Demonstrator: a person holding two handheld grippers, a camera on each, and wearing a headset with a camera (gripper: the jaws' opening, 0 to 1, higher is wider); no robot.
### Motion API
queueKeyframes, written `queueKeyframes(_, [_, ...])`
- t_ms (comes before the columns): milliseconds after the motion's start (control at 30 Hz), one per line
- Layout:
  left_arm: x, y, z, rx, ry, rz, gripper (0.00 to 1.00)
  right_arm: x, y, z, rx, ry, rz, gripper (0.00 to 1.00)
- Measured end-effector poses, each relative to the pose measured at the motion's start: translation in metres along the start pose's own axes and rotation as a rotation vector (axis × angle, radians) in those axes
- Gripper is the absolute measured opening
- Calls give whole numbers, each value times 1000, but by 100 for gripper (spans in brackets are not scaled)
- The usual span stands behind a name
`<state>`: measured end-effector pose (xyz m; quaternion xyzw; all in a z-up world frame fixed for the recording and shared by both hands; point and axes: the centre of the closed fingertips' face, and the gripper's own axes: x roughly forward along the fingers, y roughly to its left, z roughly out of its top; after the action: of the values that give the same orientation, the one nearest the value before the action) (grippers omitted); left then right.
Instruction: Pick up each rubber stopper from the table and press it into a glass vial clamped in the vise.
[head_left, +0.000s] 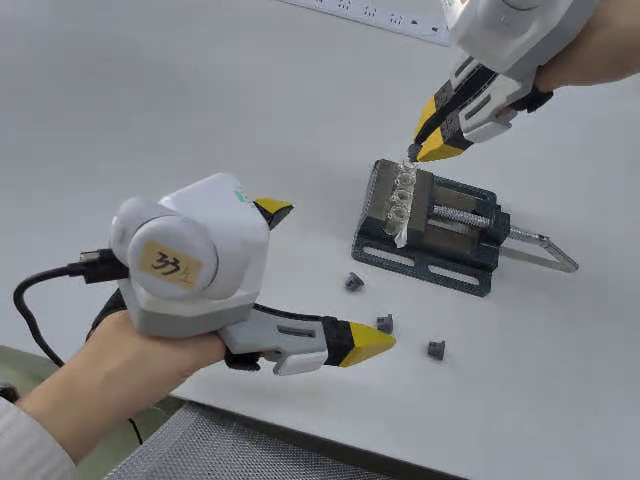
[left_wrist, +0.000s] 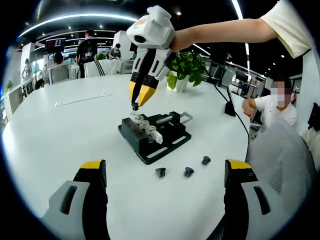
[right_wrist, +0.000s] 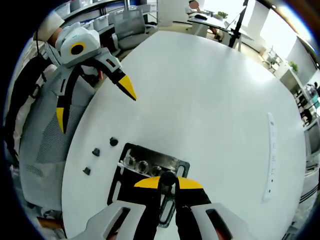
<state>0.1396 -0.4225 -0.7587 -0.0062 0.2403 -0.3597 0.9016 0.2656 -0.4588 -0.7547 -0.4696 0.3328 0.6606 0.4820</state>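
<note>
Right gripper (head_left: 432, 143), jaws closed on a dark stopper (right_wrist: 167, 179), poised at the mouth of the end vial in the row of vials (head_left: 402, 195) clamped in the vise (head_left: 440, 240). Left gripper (head_left: 325, 275), jaws wide open and holding nothing, hovers over the table (head_left: 200, 100) edge. Three loose stoppers (head_left: 385, 323) lie between it and the vise.
</note>
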Motion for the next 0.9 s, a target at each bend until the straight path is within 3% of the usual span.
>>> queueKeyframes(900, [4, -2, -9, -24, 14, 0, 98, 11, -5, -7, -13, 15, 14, 5])
